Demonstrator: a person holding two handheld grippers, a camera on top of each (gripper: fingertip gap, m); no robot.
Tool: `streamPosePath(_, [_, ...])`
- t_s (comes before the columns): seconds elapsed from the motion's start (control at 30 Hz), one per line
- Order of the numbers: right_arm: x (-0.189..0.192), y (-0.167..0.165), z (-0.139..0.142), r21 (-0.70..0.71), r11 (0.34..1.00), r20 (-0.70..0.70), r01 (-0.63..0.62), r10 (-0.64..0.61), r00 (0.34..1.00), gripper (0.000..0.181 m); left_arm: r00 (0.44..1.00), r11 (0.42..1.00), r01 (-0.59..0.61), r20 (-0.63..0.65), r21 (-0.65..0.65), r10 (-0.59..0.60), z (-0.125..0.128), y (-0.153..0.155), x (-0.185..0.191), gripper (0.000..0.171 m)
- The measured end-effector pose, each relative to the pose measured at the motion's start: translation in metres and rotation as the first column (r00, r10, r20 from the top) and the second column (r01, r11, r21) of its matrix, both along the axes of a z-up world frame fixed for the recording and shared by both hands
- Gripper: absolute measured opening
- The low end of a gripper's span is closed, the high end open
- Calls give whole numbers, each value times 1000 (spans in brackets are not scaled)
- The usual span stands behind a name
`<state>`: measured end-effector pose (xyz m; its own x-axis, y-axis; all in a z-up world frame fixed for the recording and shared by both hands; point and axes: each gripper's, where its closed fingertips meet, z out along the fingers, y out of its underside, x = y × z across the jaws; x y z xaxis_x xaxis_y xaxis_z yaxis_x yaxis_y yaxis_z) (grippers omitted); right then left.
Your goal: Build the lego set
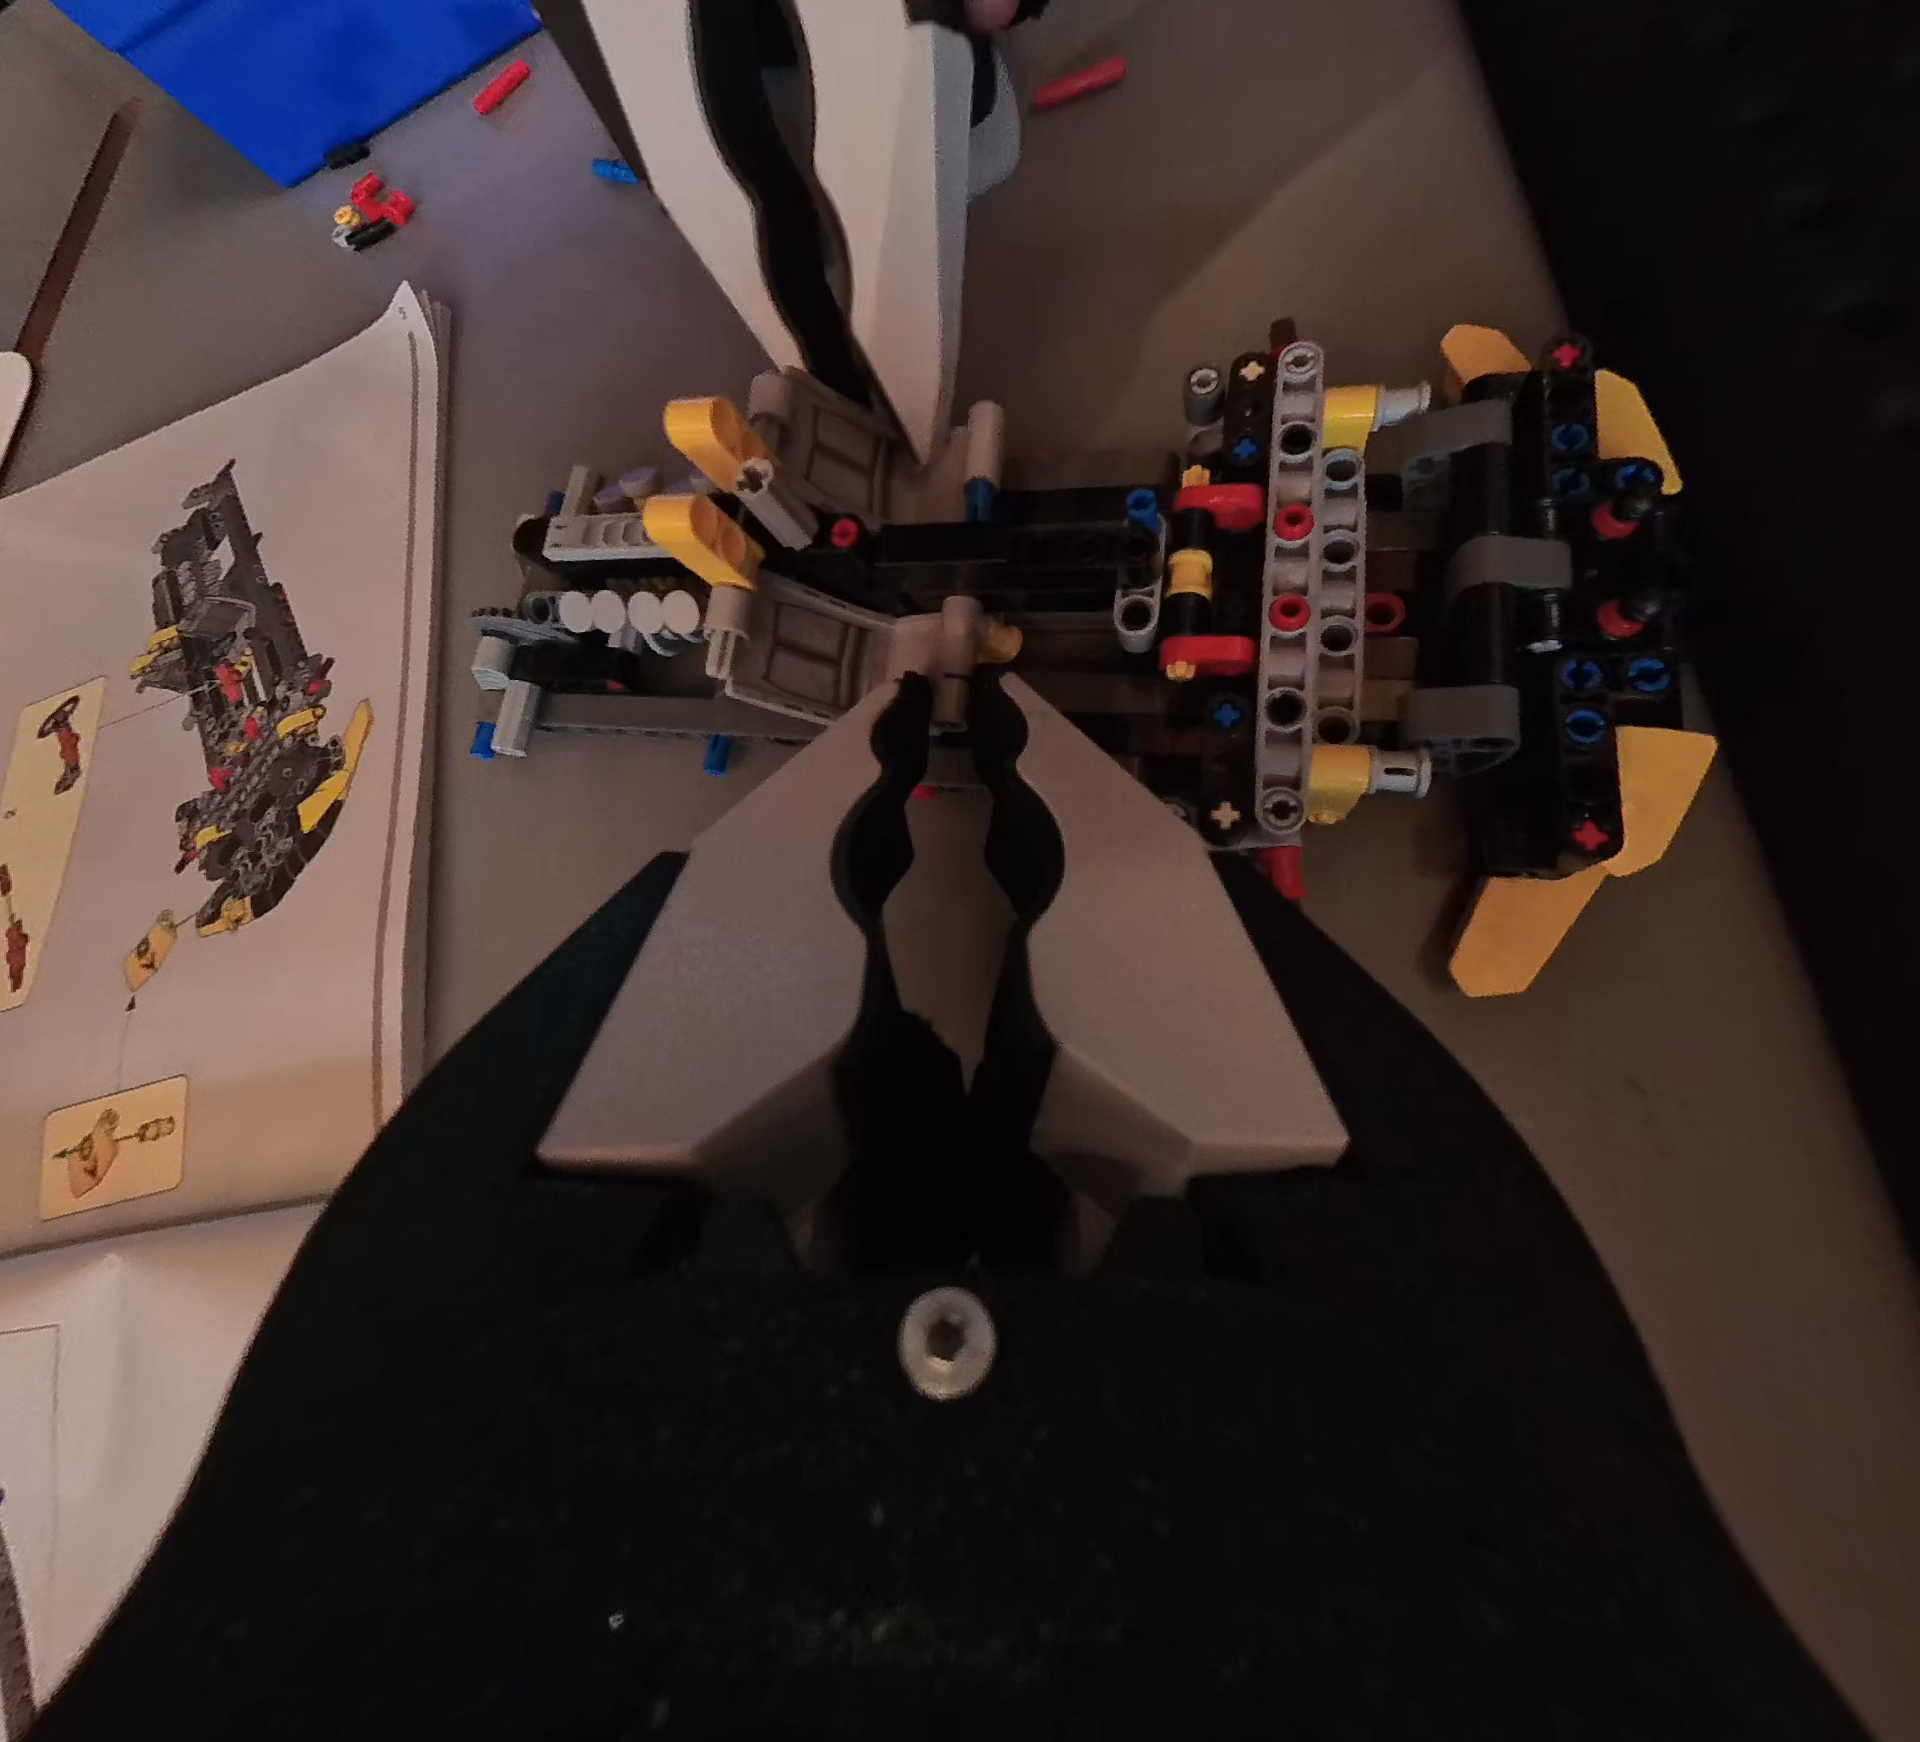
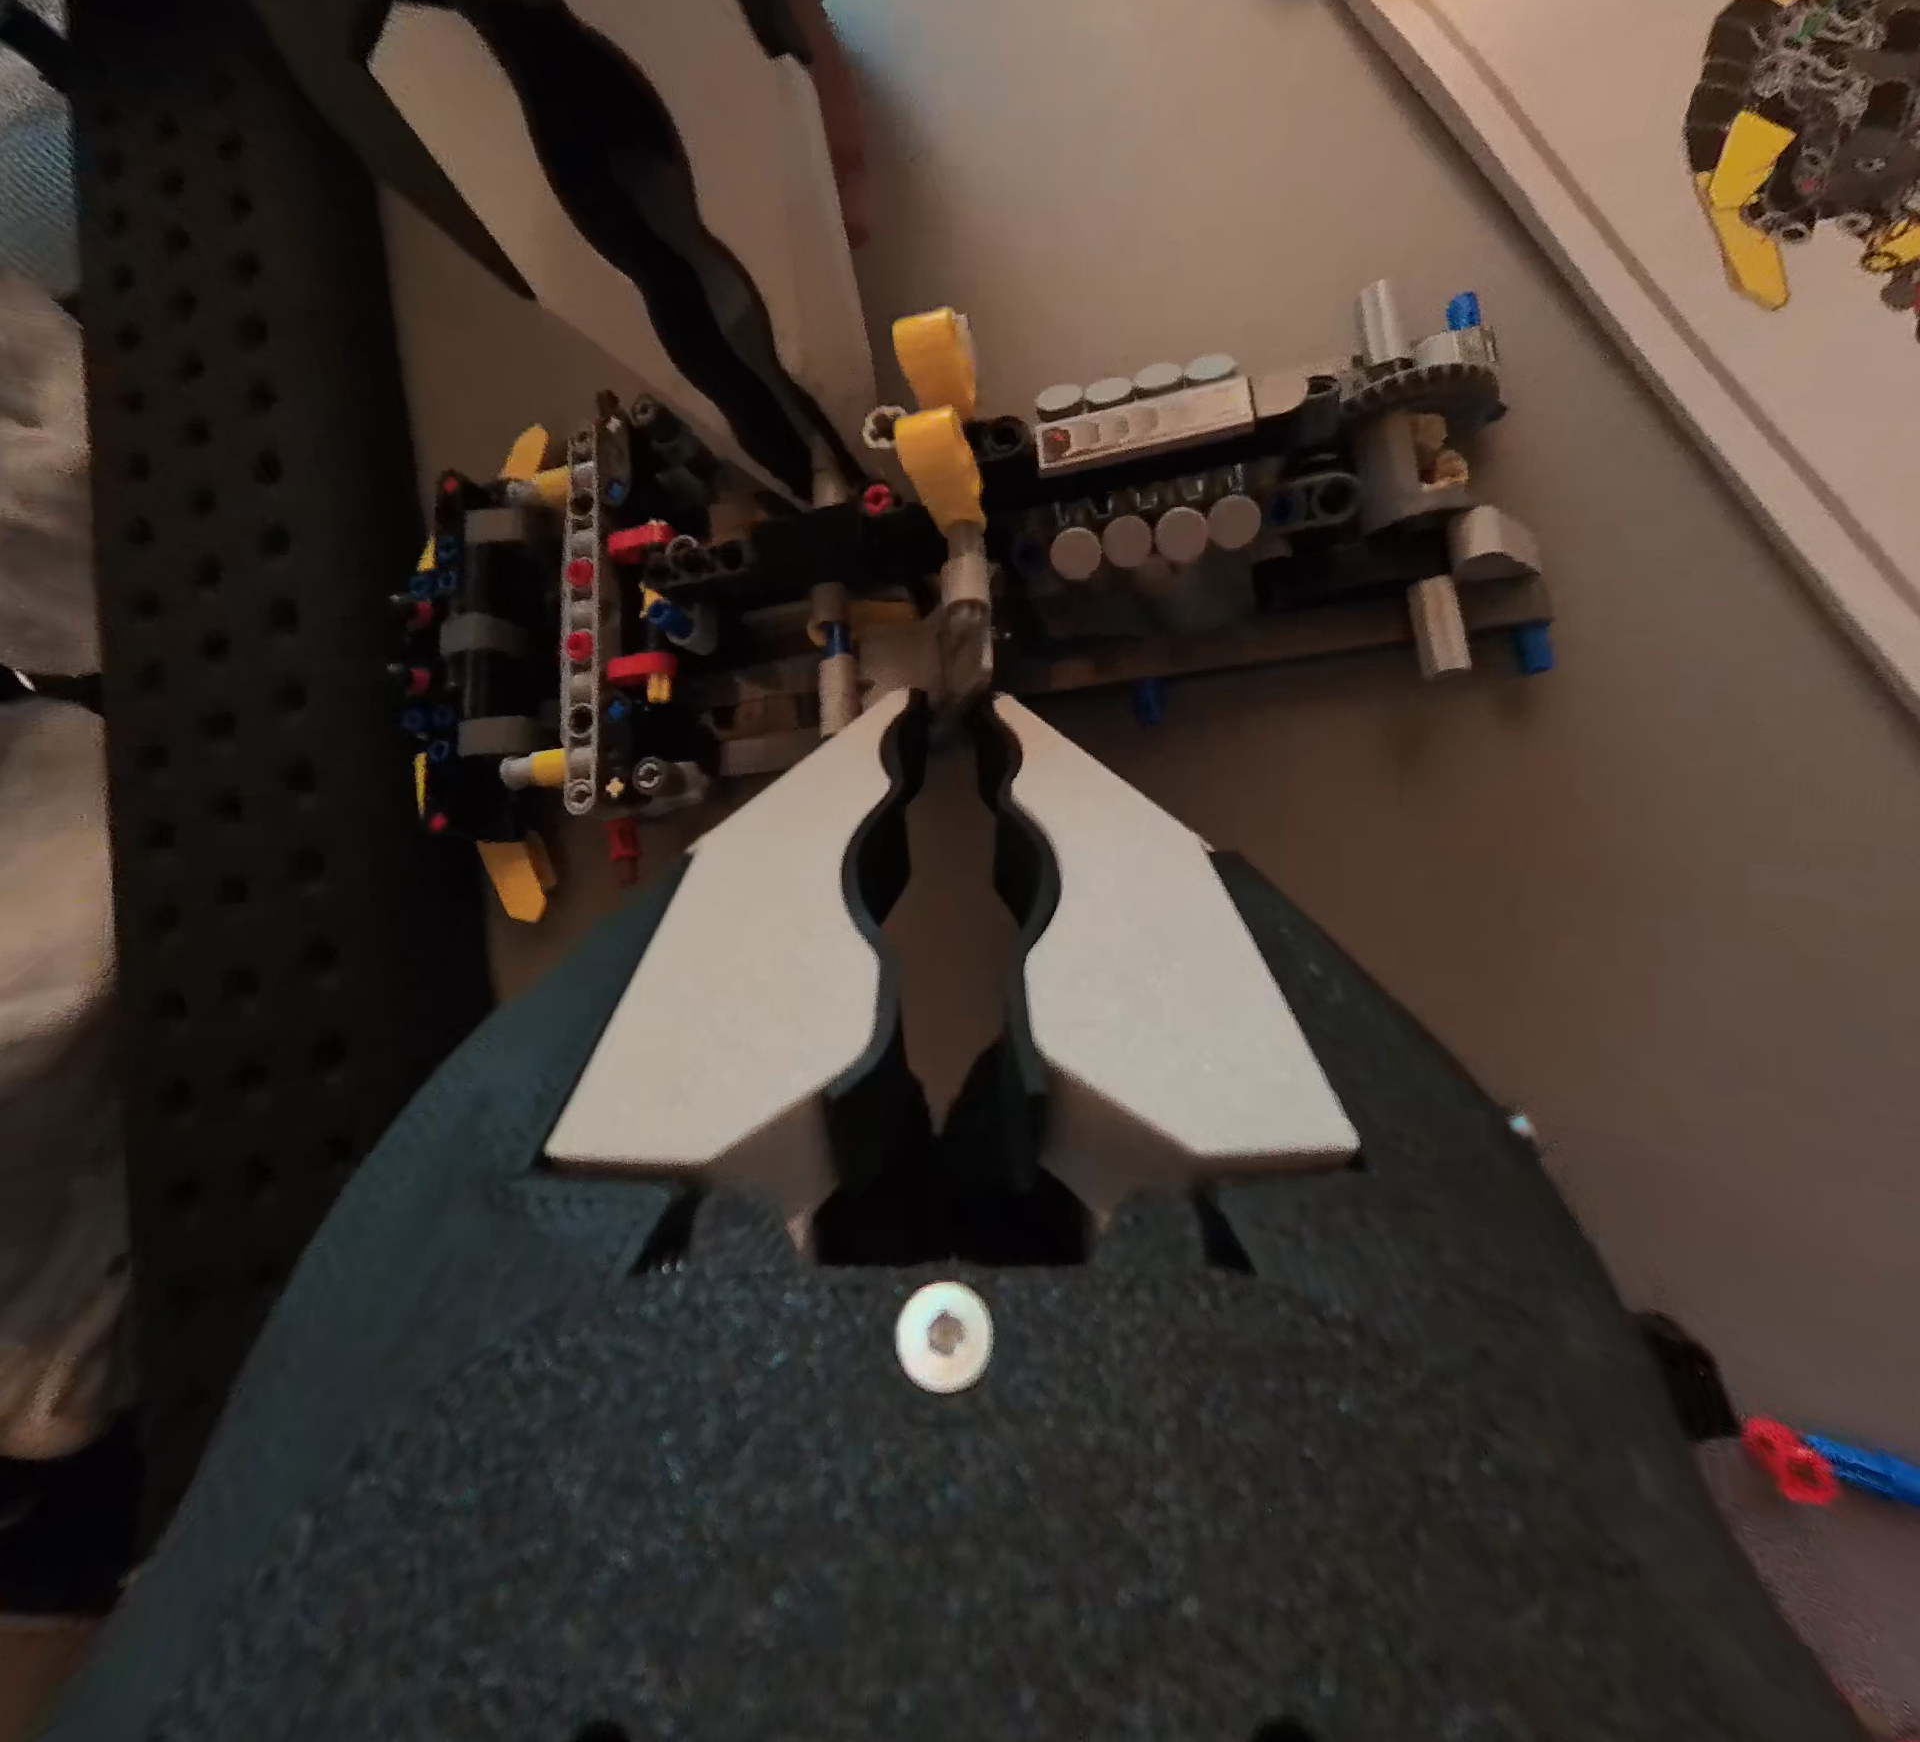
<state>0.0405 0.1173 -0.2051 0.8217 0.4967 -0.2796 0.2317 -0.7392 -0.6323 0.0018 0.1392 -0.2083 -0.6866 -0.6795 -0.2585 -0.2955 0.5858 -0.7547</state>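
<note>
Beige tabletop (image 1: 1195,165) carried our half-built lego model (image 1: 1288,612) beside the open instruction booklet (image 1: 260,757).
We had the left gripper (image 1: 948,690) pinching a tan axle piece (image 1: 961,643) at its middle; our right gripper (image 2: 948,705) gripped a grey connector (image 2: 964,632).

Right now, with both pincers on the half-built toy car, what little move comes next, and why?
Probably press the tan pin gently further into the lego model. The left gripper pinches that pin at the model's side, while the right gripper steadies the opposite side.
</note>
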Motion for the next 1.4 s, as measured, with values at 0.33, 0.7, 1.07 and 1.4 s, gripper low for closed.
streamPosePath(0.33, [-4, -5, 7, 88, 993, -43, 78, -74, 996, 17, 1000, 1000, 0, -1, 6, 0, 0, 0, 0, 5])
streamPosePath(0.7, [-16, -20, 19, 19, 999, -304, -26, 30, 952, 53, 1000, 1000, -3, 7, 23, 3, 0, 0, 0, 5])
streamPosePath(1.07, [-15, -4, 8, -26, 995, -221, 91, -95, 971, 54, 1000, 1000, -4, 10, 26, 3, 0, 0, 0, 5])
streamPosePath(1.4, [-13, 7, 0, 118, 978, 80, 173, -183, 980, 47, 1000, 999, -5, 15, 40, 4, 0, 0, -1, 5])
